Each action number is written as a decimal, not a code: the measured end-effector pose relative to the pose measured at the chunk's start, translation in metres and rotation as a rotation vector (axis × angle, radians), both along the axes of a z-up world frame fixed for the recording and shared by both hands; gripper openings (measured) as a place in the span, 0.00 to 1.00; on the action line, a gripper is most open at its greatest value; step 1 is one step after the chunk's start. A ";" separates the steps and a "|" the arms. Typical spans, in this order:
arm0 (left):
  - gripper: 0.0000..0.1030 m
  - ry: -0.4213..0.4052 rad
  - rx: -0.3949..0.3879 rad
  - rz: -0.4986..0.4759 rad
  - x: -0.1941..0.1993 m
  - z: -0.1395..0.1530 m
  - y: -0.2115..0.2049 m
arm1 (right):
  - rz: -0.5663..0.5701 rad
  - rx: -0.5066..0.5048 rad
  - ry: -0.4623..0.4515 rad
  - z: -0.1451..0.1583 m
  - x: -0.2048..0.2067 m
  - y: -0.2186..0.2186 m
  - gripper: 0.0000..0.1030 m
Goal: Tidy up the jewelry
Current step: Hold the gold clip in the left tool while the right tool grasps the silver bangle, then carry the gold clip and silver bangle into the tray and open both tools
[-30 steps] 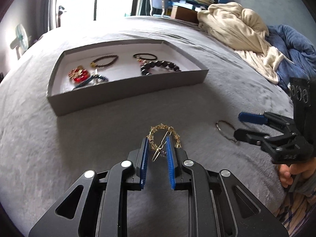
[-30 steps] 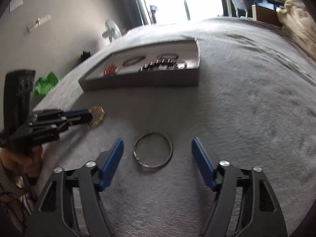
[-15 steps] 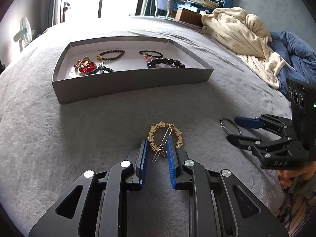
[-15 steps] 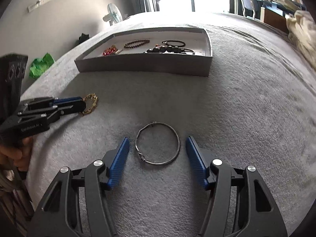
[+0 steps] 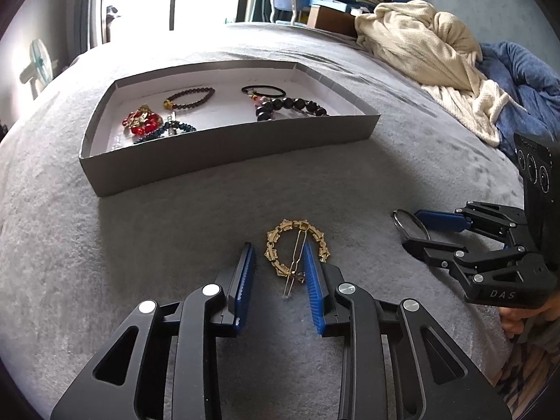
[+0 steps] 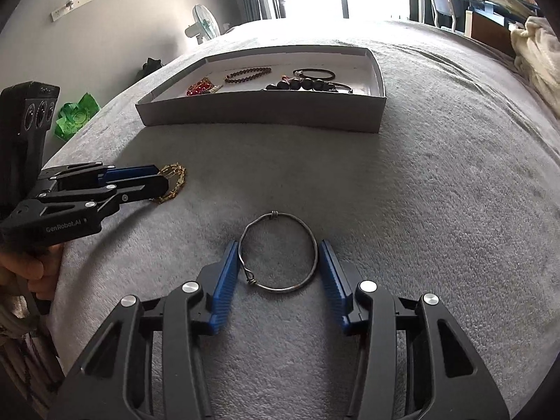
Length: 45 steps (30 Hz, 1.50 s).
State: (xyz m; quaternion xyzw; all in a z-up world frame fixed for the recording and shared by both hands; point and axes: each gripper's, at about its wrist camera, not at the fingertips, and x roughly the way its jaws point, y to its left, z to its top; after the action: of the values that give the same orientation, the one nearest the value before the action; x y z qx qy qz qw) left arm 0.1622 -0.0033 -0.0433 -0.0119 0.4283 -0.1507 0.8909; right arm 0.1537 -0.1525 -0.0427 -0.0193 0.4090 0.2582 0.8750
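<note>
Now my left gripper [image 5: 276, 255] points down at the gray bed [image 5: 140, 231], and its jaws are opening around the gold brooch [image 5: 295, 246]. The brooch lies flat on the bed, on the near side of the gray box [image 5: 224, 154], and its long pin [image 5: 293, 269] runs toward me between the two blue pads. The right pad [image 5: 311, 273] stands against the rim of the brooch or over it, I cannot tell which; the left pad [image 5: 245, 273] stands apart from it, so nothing is pinched there. My right gripper [image 6: 278, 255] also points down at the bed, and its jaws are closing on the thin metal ring [image 6: 278, 252]. This ring lies flat, also on the near side of the box and well apart from it, to the right of the brooch. Both blue pads stand just beside the wire of the ring, one at each side, but I do not see that they press on it. The box is open on top and stands farther away on the bed. Inside it I see a red beaded piece [image 5: 141, 122], a bracelet of small dark beads [image 5: 190, 98], a black hair tie [image 5: 262, 91] and a bracelet of big black beads [image 5: 290, 106]. Behind the box, to its right, a cream blanket [image 5: 420, 52] lies on the bed.
</note>
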 end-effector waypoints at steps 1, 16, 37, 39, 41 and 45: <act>0.29 0.001 0.004 -0.002 0.000 0.000 0.000 | 0.000 0.001 0.000 0.000 0.000 0.000 0.45; 0.71 -0.040 -0.017 -0.031 -0.003 0.009 -0.005 | -0.001 -0.002 -0.003 0.001 -0.001 0.000 0.45; 0.41 -0.055 0.065 -0.101 -0.009 0.010 -0.028 | -0.014 0.022 -0.026 0.007 -0.003 -0.005 0.44; 0.41 -0.070 0.059 -0.093 -0.010 0.015 -0.025 | -0.020 0.039 -0.030 0.011 -0.002 -0.006 0.44; 0.41 -0.089 0.058 -0.084 -0.010 0.024 -0.020 | -0.022 0.057 -0.040 0.018 0.001 -0.006 0.44; 0.41 -0.121 0.051 -0.067 -0.006 0.040 -0.010 | -0.022 0.073 -0.063 0.031 0.009 -0.001 0.44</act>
State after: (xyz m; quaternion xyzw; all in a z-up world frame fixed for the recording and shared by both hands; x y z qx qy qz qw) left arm 0.1565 -0.0133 -0.0029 0.0340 0.3774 -0.1699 0.9097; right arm 0.1628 -0.1539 -0.0116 0.0088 0.3720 0.2626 0.8903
